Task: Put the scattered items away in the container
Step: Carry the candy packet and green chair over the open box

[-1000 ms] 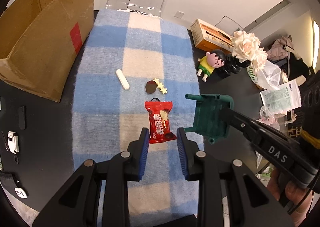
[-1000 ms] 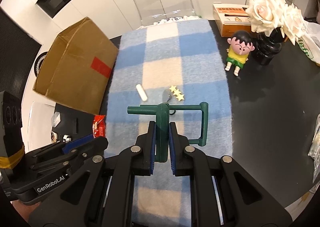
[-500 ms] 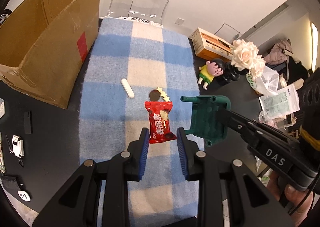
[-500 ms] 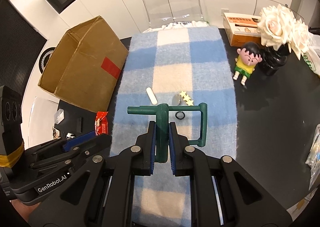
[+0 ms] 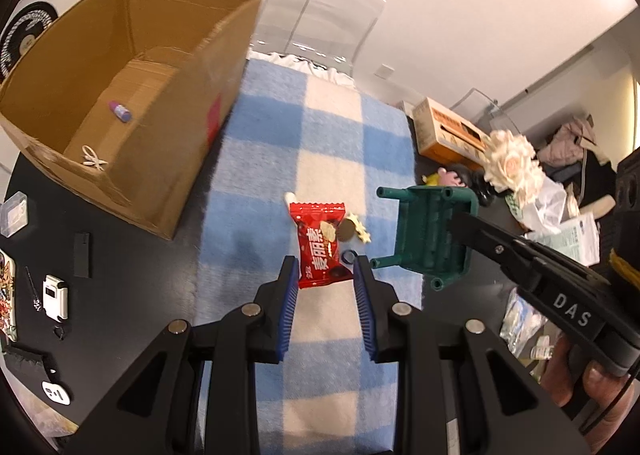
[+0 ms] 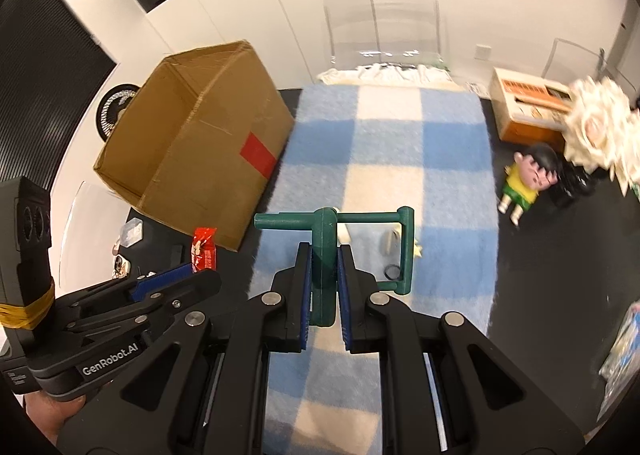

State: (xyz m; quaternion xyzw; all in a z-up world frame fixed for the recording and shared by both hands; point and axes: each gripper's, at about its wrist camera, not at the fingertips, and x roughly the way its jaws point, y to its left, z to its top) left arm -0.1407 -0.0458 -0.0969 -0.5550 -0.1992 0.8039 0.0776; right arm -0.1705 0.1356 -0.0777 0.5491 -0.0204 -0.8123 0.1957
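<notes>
My left gripper [image 5: 323, 267] is shut on a red snack packet [image 5: 320, 239], held above the blue-and-cream checked blanket [image 5: 332, 127]. The right wrist view shows that packet [image 6: 204, 251] at the left gripper [image 6: 192, 271], over the black table near the cardboard box [image 6: 208, 159]. My right gripper [image 6: 324, 251] is shut on a green toy stool [image 6: 332, 223], which also shows in the left wrist view [image 5: 430, 231]. The open box [image 5: 168, 159] holds a small purple item [image 5: 120, 111] and a white bow [image 5: 93, 159]. A star clip [image 5: 356, 231], a black ring [image 6: 393, 271] and a white stick [image 6: 344, 233] lie on the blanket.
A cartoon doll [image 6: 524, 183], a vase of white roses [image 6: 596, 139] and an orange carton [image 6: 528, 111] stand on the black table at the right. A clear chair [image 6: 380, 15] stands behind the table. Small gadgets [image 5: 56, 295] lie at the left edge.
Both grippers have risen and tilted toward the box with their loads. The red packet has left the blanket, and the inside of the box has come into view.
</notes>
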